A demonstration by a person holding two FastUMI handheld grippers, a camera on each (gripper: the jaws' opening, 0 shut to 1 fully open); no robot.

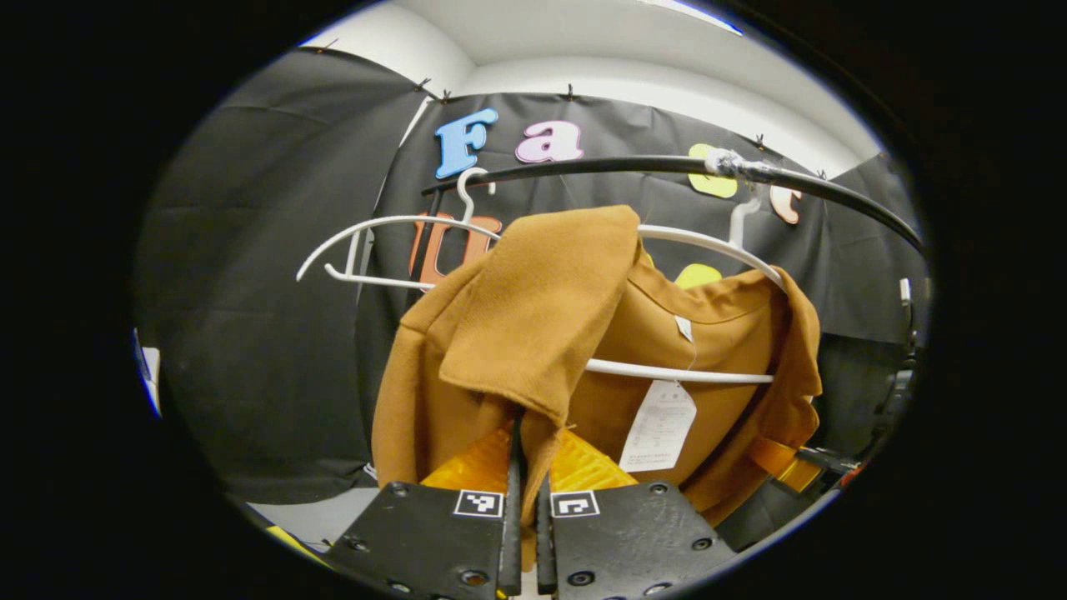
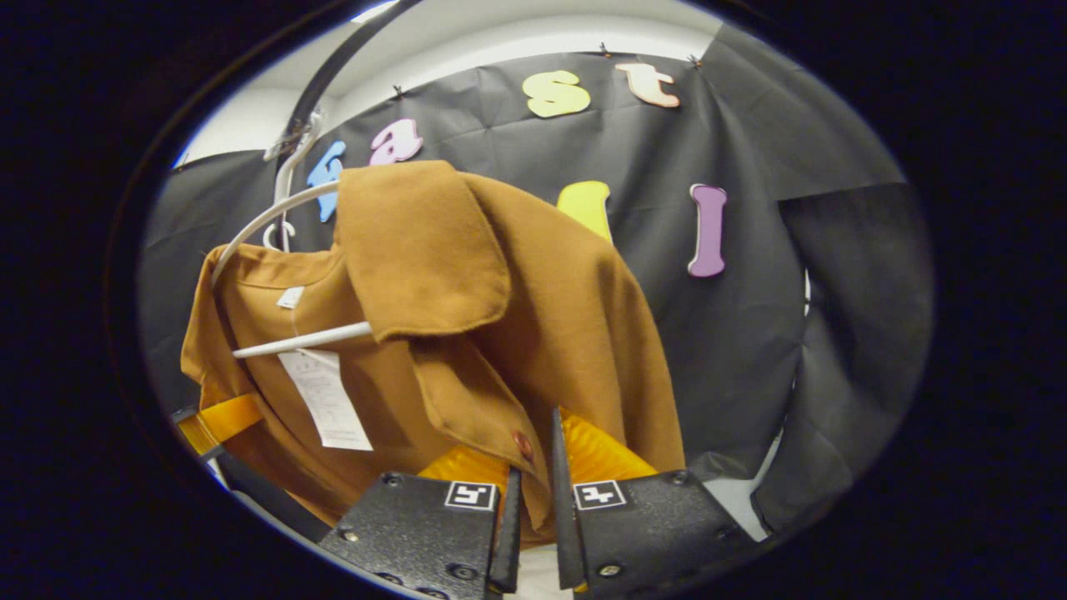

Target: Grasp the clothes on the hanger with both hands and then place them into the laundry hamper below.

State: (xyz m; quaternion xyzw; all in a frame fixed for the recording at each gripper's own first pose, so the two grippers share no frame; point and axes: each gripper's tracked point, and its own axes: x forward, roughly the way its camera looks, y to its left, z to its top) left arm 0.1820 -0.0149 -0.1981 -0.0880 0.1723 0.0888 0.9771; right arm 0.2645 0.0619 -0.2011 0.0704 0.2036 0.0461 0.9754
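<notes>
**Both tools clamped on the brown coat, coat on its hanger**

The brown coat (image 1: 517, 317) hangs on a white hanger (image 1: 708, 243) from the black rail (image 1: 633, 165), high against the booth's black cloth wall. Its front is open, so the lining side and the hanger's lower bar show, and a white paper tag (image 1: 658, 427) dangles from the neck on a thread. One lapel is folded up and over the hanger's shoulder, lying as a broad flap across the upper front.

In the left gripper view, the left tool (image 1: 523, 500) has its two black fingers drawn almost together with a fold of the coat's front edge pinched between them; the cloth runs straight down into the narrow slot. Yellow ribbed pads show just behind the fingers on either side of the fabric.

In the right gripper view, the right tool (image 2: 533, 500) grips the opposite front edge the same way, fingers close together on the hem of the panel just below a small reddish button (image 2: 523, 442). The coat (image 2: 467, 333) spreads up and left from there, its tag (image 2: 323, 398) hanging near the left, under the hanger (image 2: 258, 221) bar.

A second white hanger (image 1: 375, 250), bare, hangs farther left on the same rail in the left gripper view. At the far right edge of that view a yellow and black piece, seemingly the other tool, sits low beside the coat.
</notes>
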